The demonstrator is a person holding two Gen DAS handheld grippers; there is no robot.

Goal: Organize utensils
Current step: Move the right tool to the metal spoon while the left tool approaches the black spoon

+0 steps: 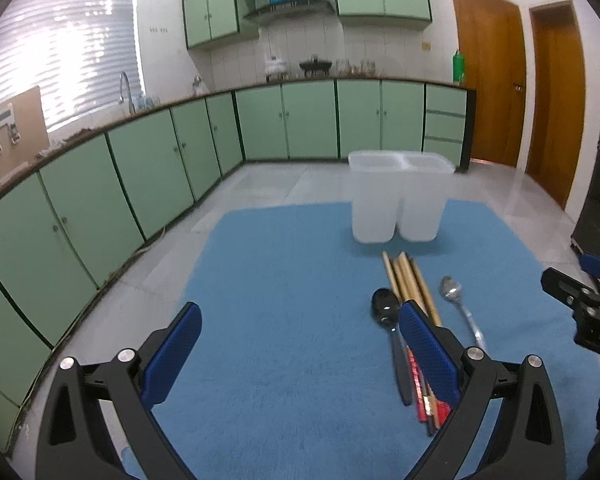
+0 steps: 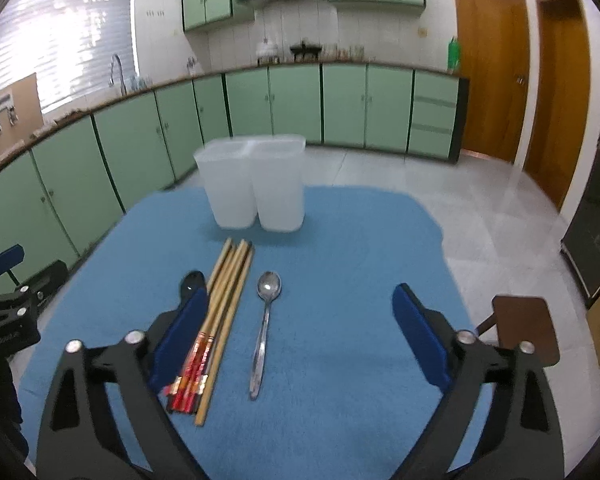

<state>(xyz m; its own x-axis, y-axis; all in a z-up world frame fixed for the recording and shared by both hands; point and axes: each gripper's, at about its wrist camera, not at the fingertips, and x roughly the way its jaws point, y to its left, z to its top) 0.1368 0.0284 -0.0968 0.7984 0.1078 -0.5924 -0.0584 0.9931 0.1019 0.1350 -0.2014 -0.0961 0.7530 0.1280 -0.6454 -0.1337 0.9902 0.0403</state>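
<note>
On a blue cloth (image 1: 280, 264) lie a black spoon (image 1: 385, 305), a bundle of wooden chopsticks (image 1: 410, 280) with red ends, and a silver spoon (image 1: 452, 289), side by side. Behind them stands a white two-compartment container (image 1: 400, 196). My left gripper (image 1: 300, 308) hangs open over bare cloth, left of the utensils; its right finger covers part of the chopsticks. In the right wrist view my right gripper (image 2: 300, 294) is open above the cloth, with the silver spoon (image 2: 267, 312) lying between its fingers, untouched. The chopsticks (image 2: 228, 280) and black spoon (image 2: 191, 282) sit by its left finger.
The container (image 2: 256, 184) stands at the far side of the cloth (image 2: 340, 240). A brown stool (image 2: 524, 324) is beyond the table's right edge. Green cabinets (image 1: 140, 168) line the far walls, and two wooden doors (image 1: 488, 80) are at the right.
</note>
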